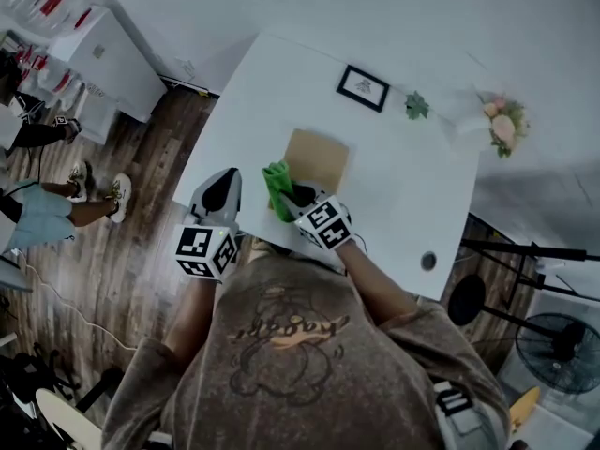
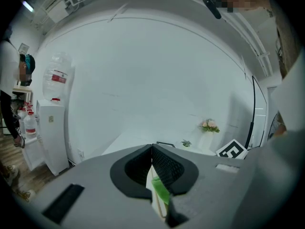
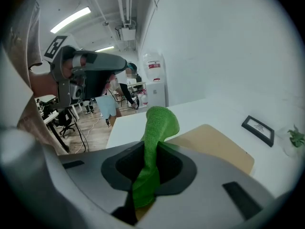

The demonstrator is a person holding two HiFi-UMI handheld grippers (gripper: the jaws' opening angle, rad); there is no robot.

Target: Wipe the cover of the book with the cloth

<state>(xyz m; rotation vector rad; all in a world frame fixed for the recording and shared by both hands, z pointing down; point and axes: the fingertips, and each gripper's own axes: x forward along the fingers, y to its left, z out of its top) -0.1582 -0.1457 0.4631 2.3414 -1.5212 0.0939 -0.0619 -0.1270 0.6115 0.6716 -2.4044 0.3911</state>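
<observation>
Between the jaws of my right gripper (image 3: 151,149) stands the green cloth (image 3: 159,122). The jaws are pinched on its middle, so one end rises past the tips in a rounded fold and the other hangs down behind them. From the head view, the cloth sits at the left edge of the book (image 1: 317,157), by its near corner. I cannot tell from any view whether the fabric actually presses on the cover. The book has a plain tan cover and lies flat on the white table (image 1: 403,195), toward the side nearest me.

My left gripper (image 2: 152,152) has its jaws pressed together tip to tip with nothing between them. A sliver of green shows through the gap below the tips, which is the cloth seen beyond them. In the head view this gripper hangs over the table's near left corner, just beside the cloth and apart from the book. The right gripper view shows it raised off to the left, in a hand.

Farther across the table, past the book, a black picture frame (image 1: 363,87) lies near the far edge. A small green plant (image 1: 416,106) sits to its right, and a bunch of pink flowers (image 1: 502,122) beyond that. Off the table to the left are the wooden floor (image 1: 141,186), a white water dispenser (image 2: 53,128) against the wall, and a person (image 1: 47,209) on the floor near it.
</observation>
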